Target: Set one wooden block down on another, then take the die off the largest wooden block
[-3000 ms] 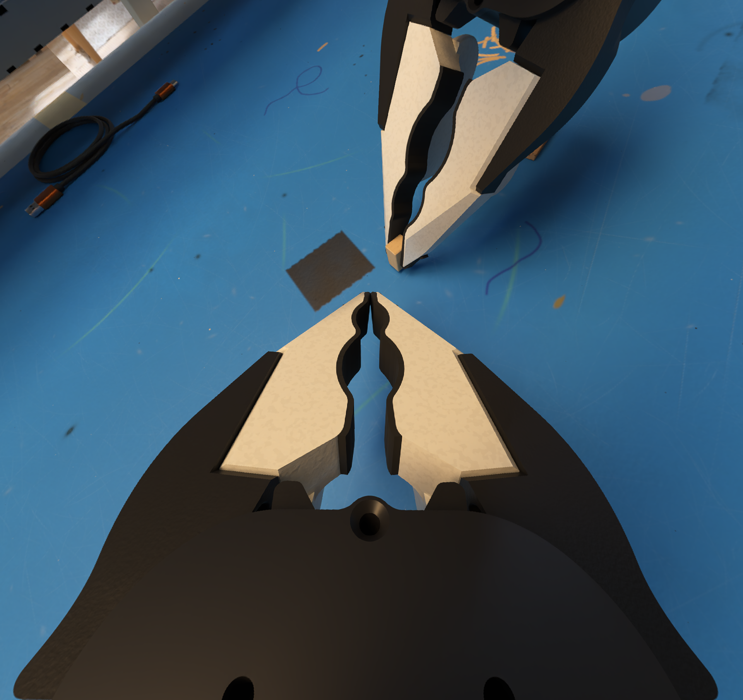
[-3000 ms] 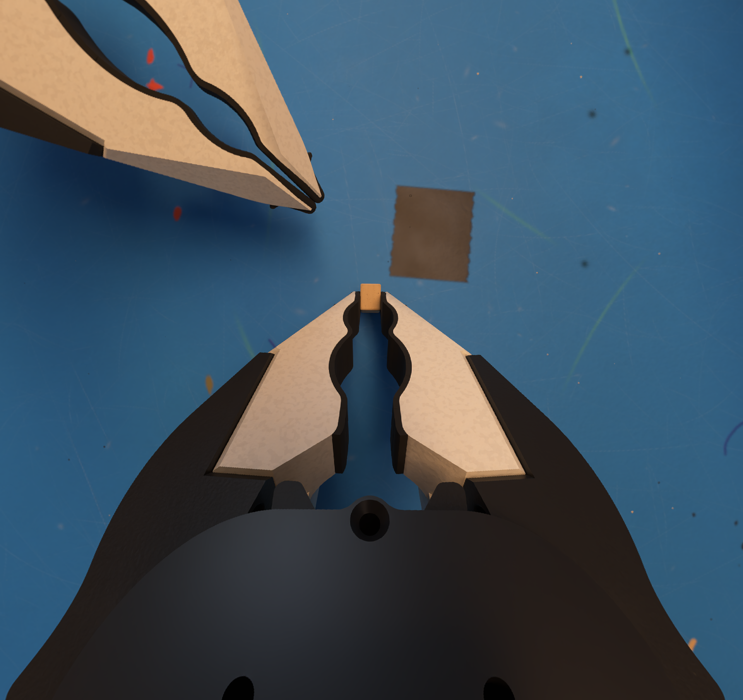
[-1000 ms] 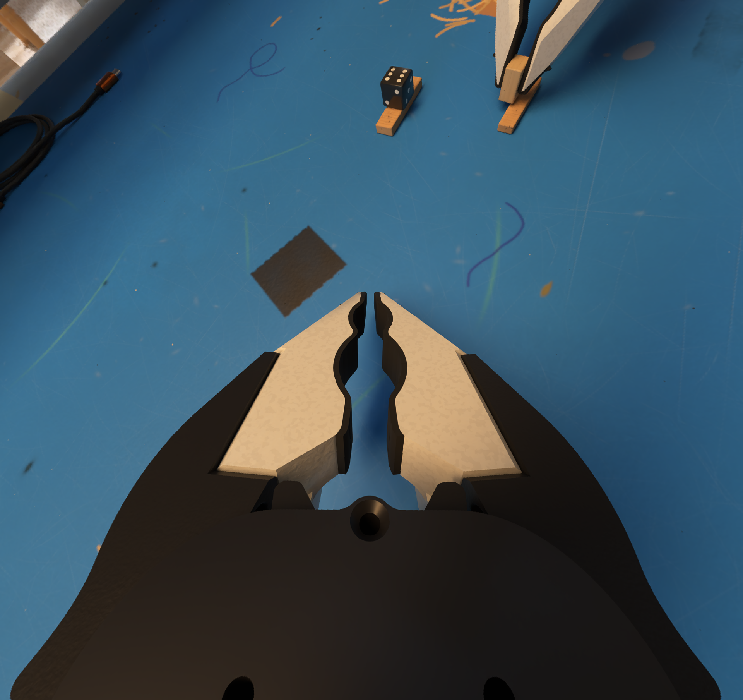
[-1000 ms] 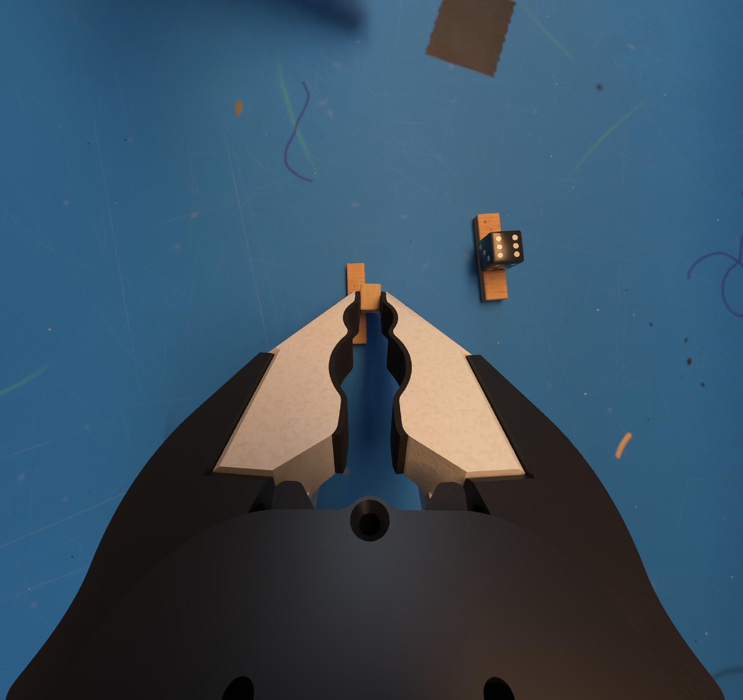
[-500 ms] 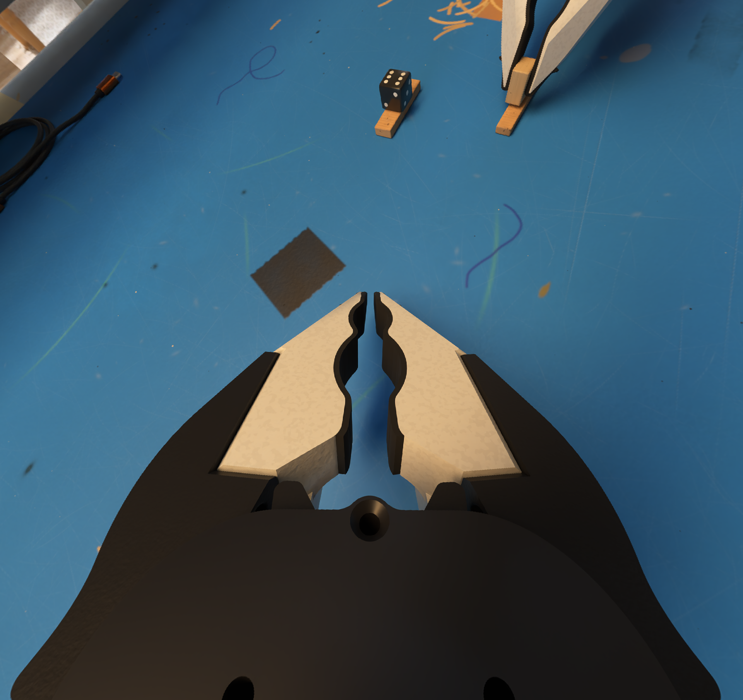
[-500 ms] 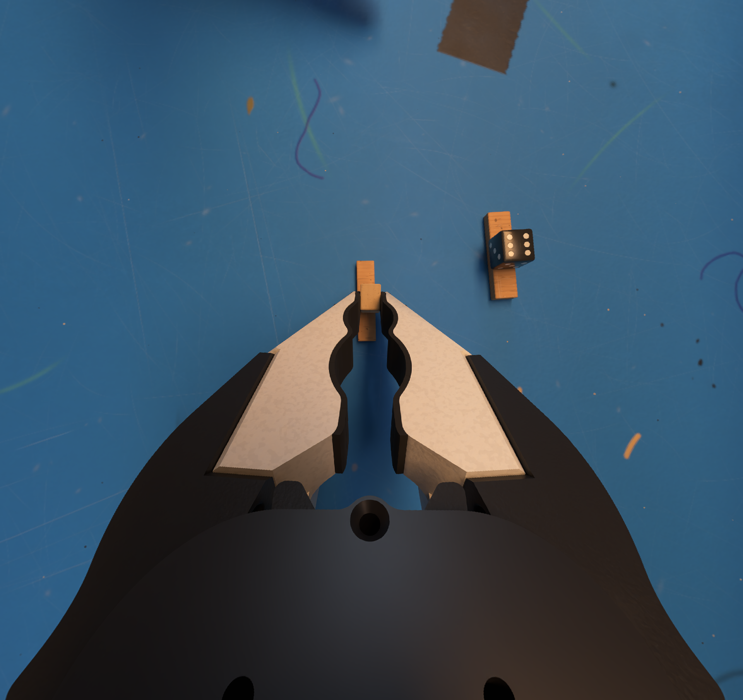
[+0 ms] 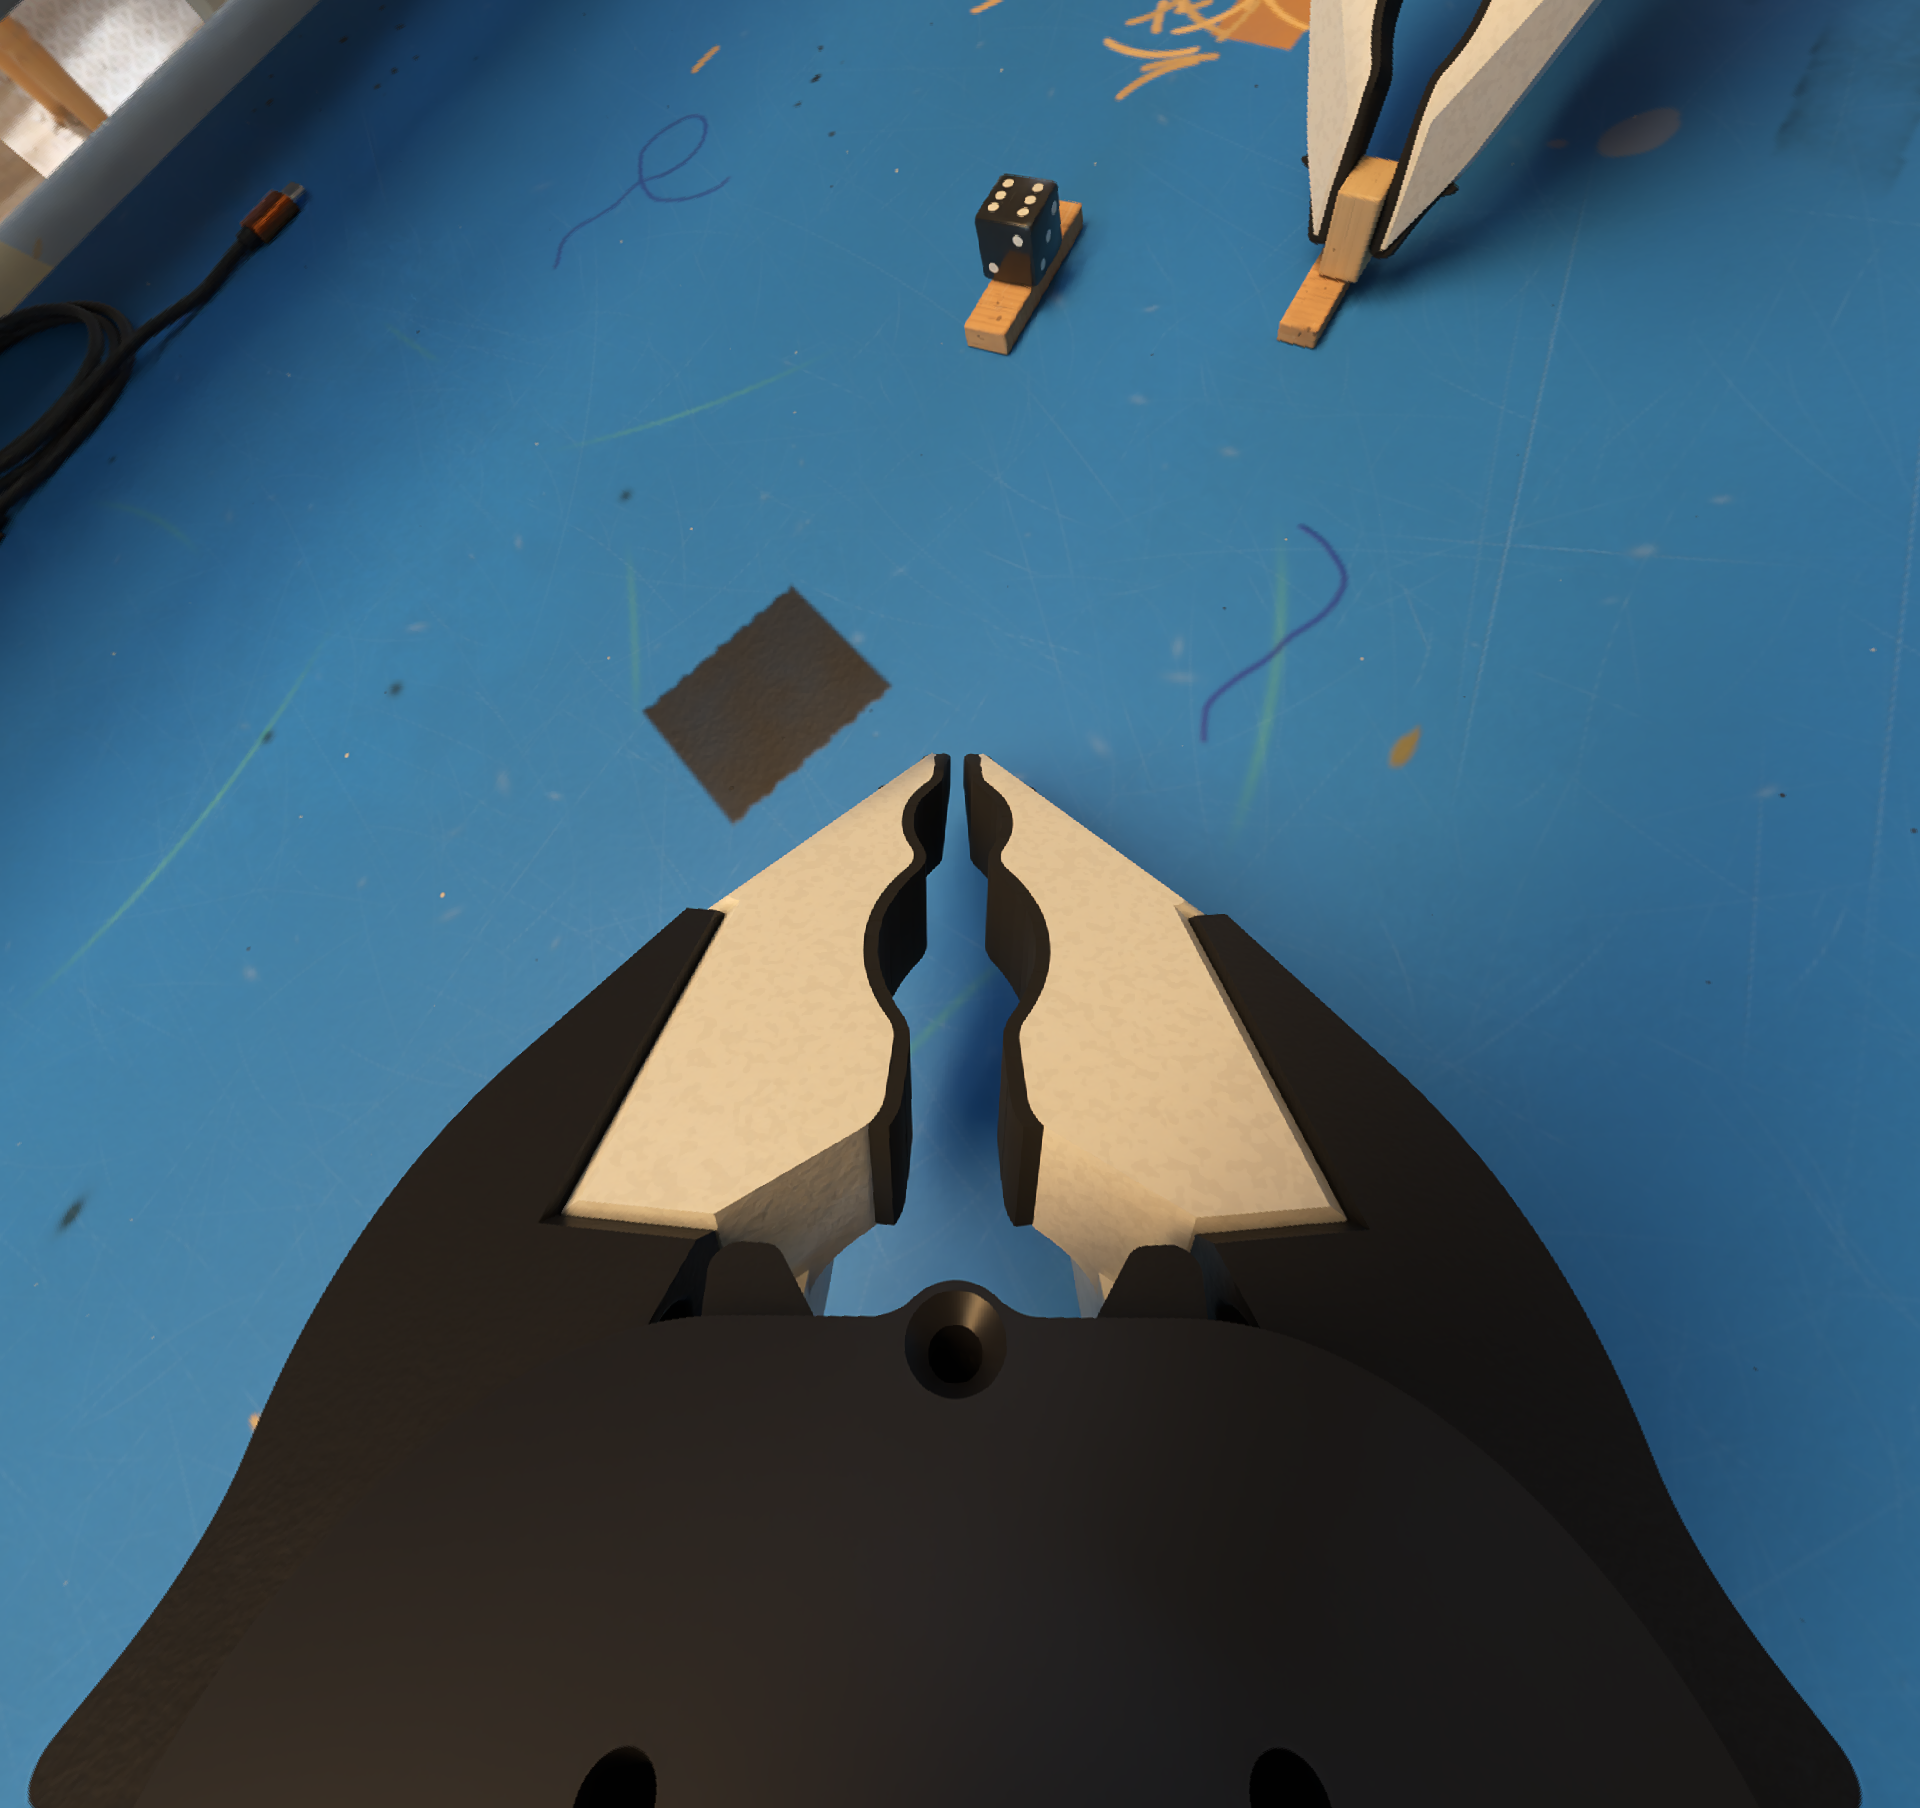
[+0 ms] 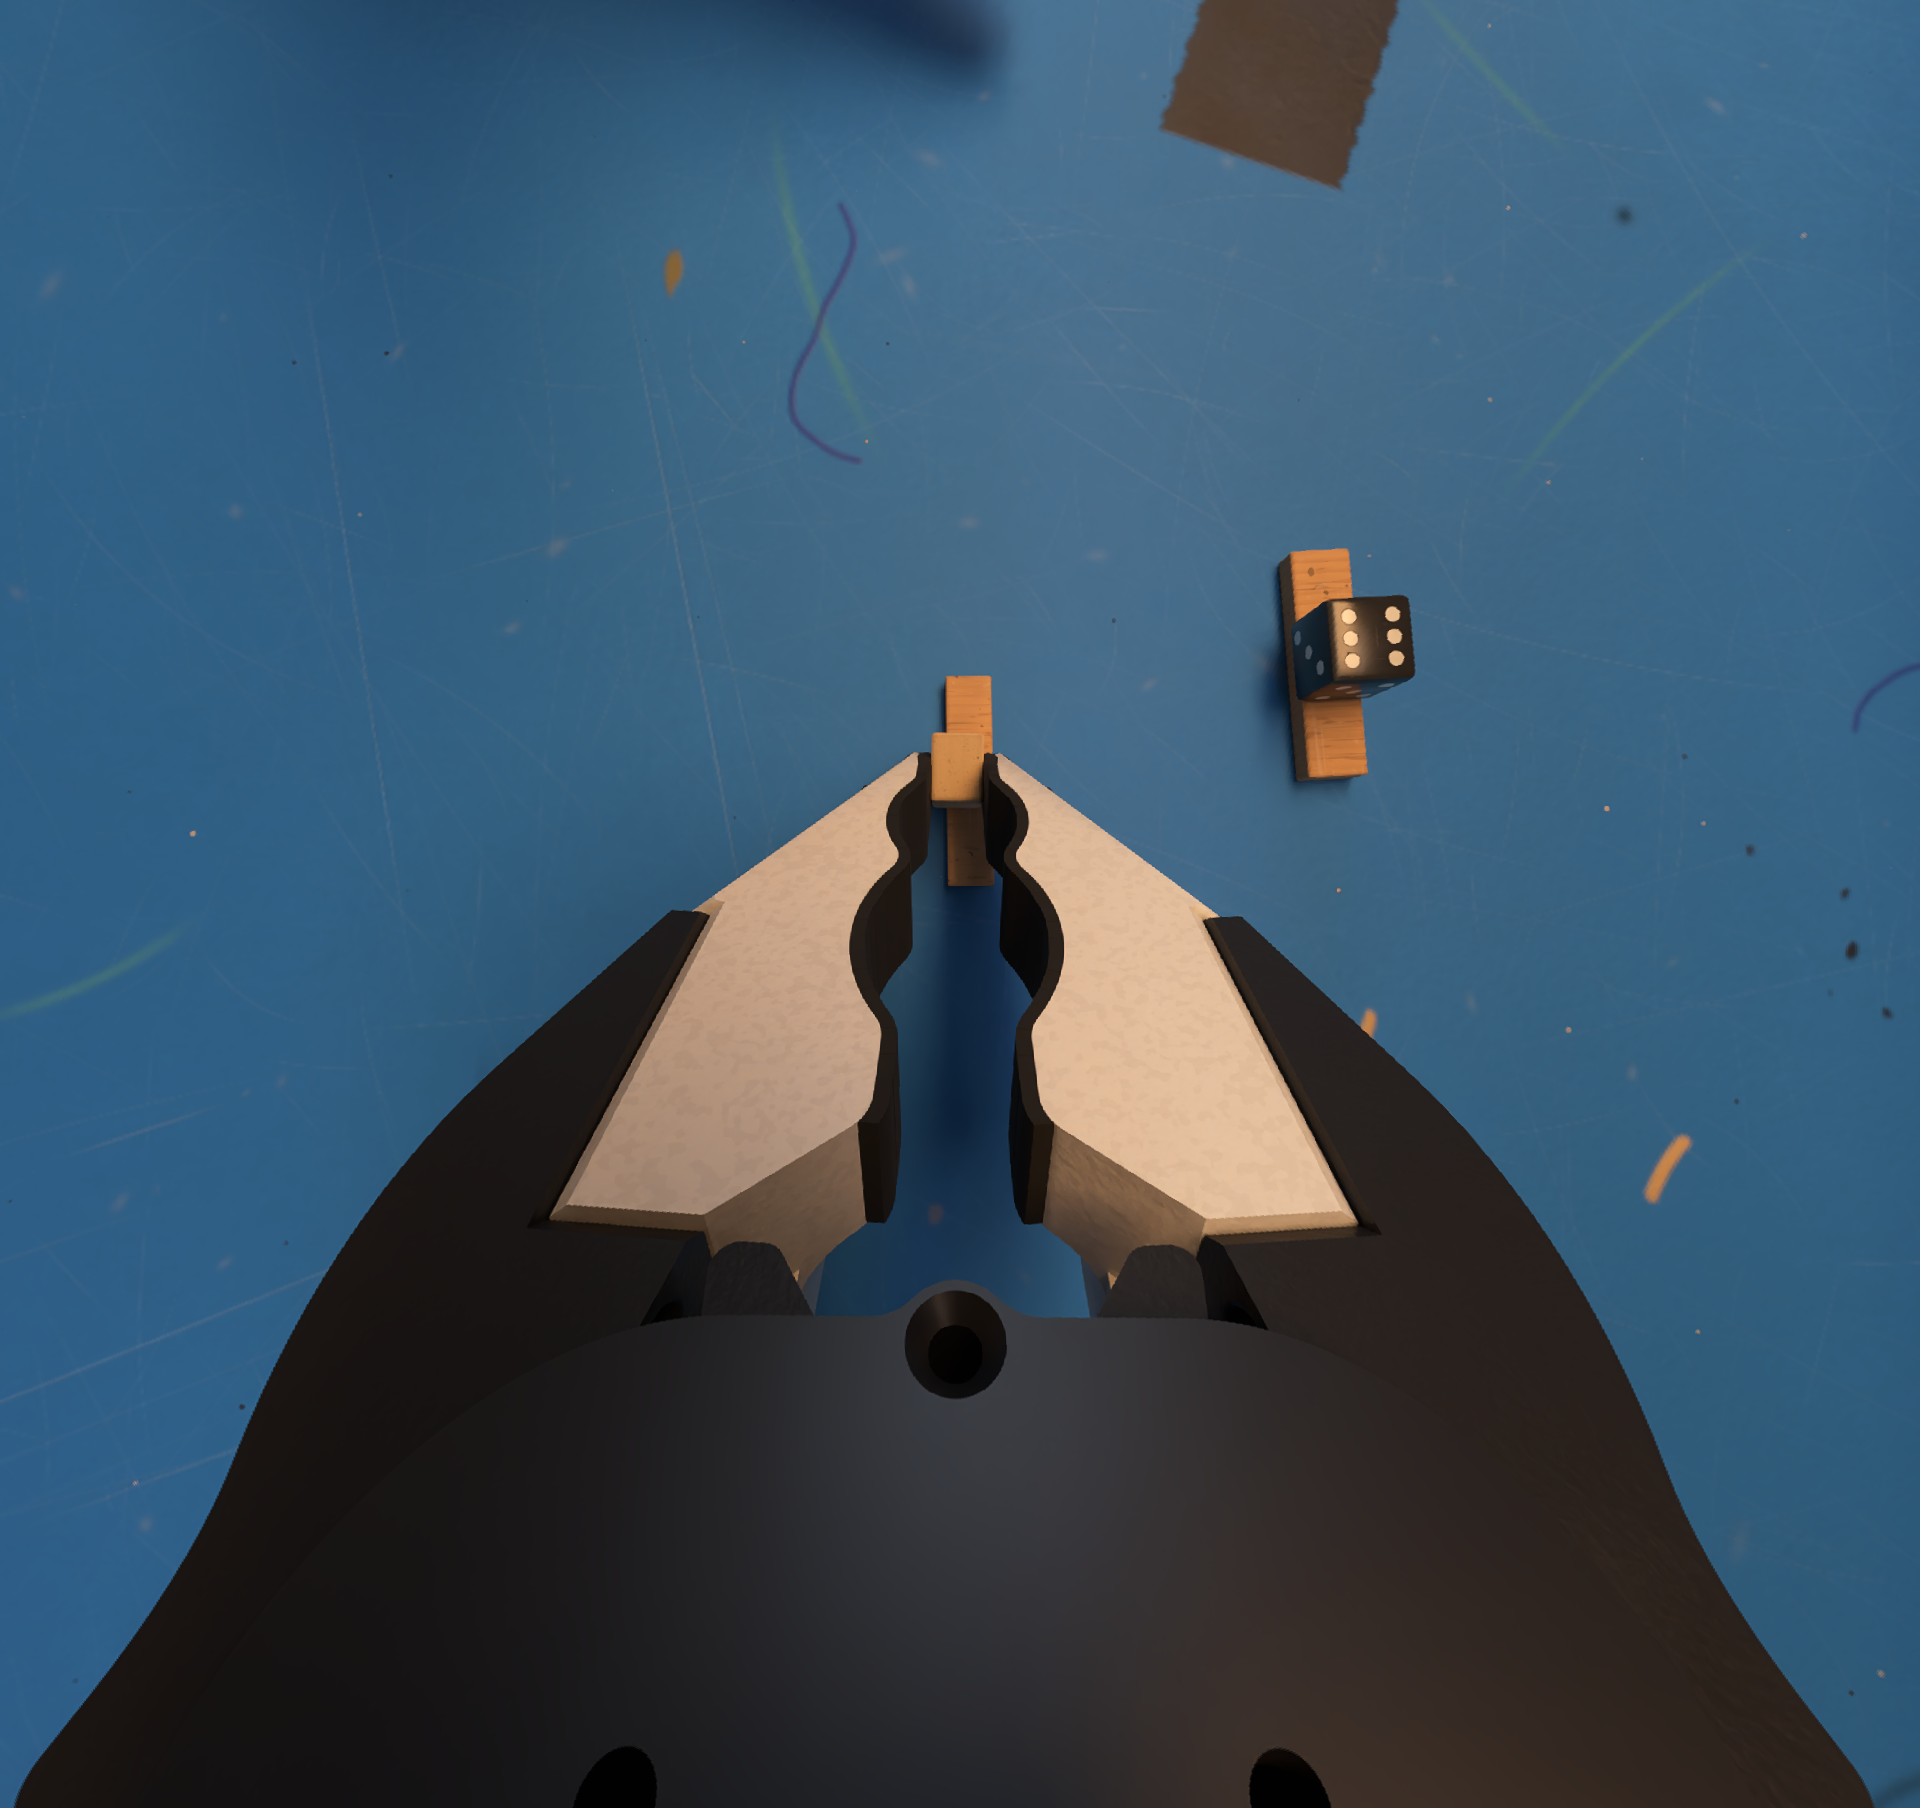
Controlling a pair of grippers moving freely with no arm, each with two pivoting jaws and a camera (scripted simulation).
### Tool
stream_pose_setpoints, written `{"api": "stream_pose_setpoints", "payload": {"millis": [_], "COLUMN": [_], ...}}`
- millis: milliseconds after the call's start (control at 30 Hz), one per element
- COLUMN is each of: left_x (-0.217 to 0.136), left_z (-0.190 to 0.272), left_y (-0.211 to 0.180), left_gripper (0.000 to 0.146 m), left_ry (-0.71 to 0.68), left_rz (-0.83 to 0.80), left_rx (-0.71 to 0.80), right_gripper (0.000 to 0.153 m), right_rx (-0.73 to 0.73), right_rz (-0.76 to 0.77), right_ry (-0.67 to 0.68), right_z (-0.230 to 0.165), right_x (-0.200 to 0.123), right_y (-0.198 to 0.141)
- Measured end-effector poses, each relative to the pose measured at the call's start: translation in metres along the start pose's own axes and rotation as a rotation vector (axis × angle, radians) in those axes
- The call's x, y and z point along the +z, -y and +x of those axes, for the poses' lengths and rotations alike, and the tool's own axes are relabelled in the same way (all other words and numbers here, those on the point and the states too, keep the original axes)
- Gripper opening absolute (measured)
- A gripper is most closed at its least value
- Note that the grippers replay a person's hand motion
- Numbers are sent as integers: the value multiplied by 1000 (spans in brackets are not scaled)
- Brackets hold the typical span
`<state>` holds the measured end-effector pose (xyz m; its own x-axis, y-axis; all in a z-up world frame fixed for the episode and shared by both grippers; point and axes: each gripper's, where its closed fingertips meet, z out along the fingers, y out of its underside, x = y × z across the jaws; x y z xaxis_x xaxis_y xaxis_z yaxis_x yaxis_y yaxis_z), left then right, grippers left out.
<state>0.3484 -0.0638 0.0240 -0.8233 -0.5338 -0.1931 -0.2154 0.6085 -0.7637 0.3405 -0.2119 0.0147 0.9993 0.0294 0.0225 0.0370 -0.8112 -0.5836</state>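
A black die (image 7: 1018, 223) sits on a flat wooden block (image 7: 1000, 314) far ahead in the left wrist view; both also show in the right wrist view, die (image 8: 1356, 646) on block (image 8: 1328, 742). My right gripper (image 8: 956, 771) is shut on a small pale wooden block (image 8: 957, 766) directly over a thin wooden block (image 8: 968, 704) lying on the mat. In the left wrist view the held block (image 7: 1363, 212) meets or nearly meets the thin block (image 7: 1307, 312); contact is unclear. My left gripper (image 7: 956, 761) is shut and empty, low over the mat, well away from the blocks.
The surface is a scuffed blue mat (image 7: 416, 532) with a flat brown patch (image 7: 767, 700) just left of my left gripper's tips. A black cable (image 7: 94, 345) lies at the far left by the table's edge. Orange shavings (image 7: 1195, 33) lie beyond the die.
My right gripper carried the small block from beside my left gripper to the thin block, then centred it over that block and lowered it. My left gripper has barely moved.
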Motion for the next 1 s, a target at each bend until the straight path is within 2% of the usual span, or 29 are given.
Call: {"api": "stream_pose_setpoints", "payload": {"millis": [667, 733, 1000], "left_x": [0, 1, 1], "left_z": [1, 1, 1], "left_y": [-1, -1, -1], "left_gripper": [3, 3, 2], "left_ry": [-7, -9, -11], "left_rz": [-4, -5, -5], "left_rx": [1, 4, 8], "right_gripper": [9, 14, 20], "right_rx": [-7, -7, 4], "right_rz": [-26, -29, -37], "right_ry": [29, 31, 40], "right_z": [2, 3, 1], "right_x": [0, 1, 1], "right_y": [-1, -1, -1]}}
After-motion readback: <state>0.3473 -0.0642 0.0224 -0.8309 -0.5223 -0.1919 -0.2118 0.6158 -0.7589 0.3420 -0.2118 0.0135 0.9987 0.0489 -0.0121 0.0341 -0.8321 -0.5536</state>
